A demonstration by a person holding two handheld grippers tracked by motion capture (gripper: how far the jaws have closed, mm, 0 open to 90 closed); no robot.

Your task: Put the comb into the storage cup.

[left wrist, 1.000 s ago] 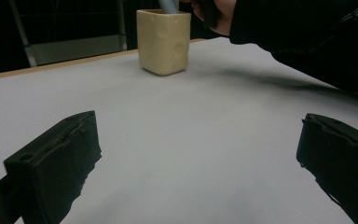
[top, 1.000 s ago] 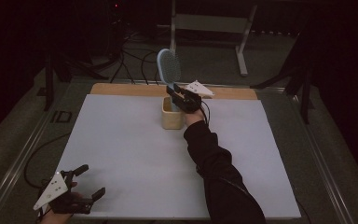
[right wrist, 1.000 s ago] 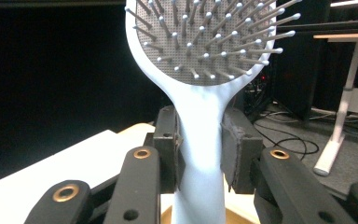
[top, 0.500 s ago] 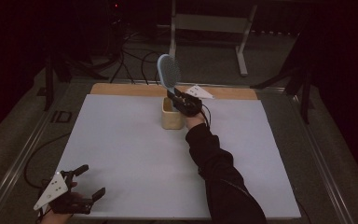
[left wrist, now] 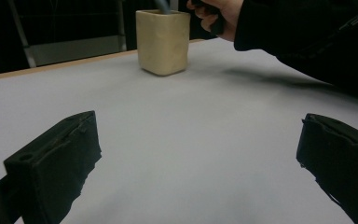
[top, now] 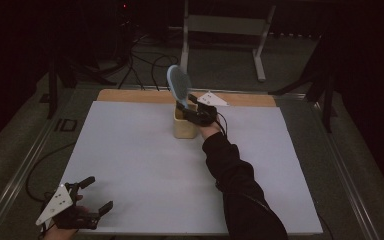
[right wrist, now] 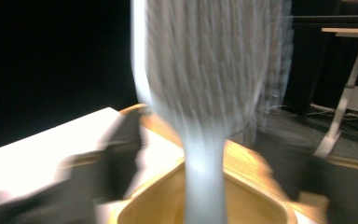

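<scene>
While the right tongs (top: 196, 114) grip a hairbrush (top: 179, 86) whose handle dips into the cup (top: 185, 127) near the counter's (top: 130, 165) far edge, left tongs (top: 82, 200) idle wide open, empty, near corner; next, seemingly, release.

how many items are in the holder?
1: a hairbrush, handle down in the beige holder at the table's far edge. The holder's inside is barely visible, so smaller things may be hidden.

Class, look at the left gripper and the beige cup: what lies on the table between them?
Nothing: bare white table separates the left gripper from the beige cup, as the high view and left gripper view show.
</scene>
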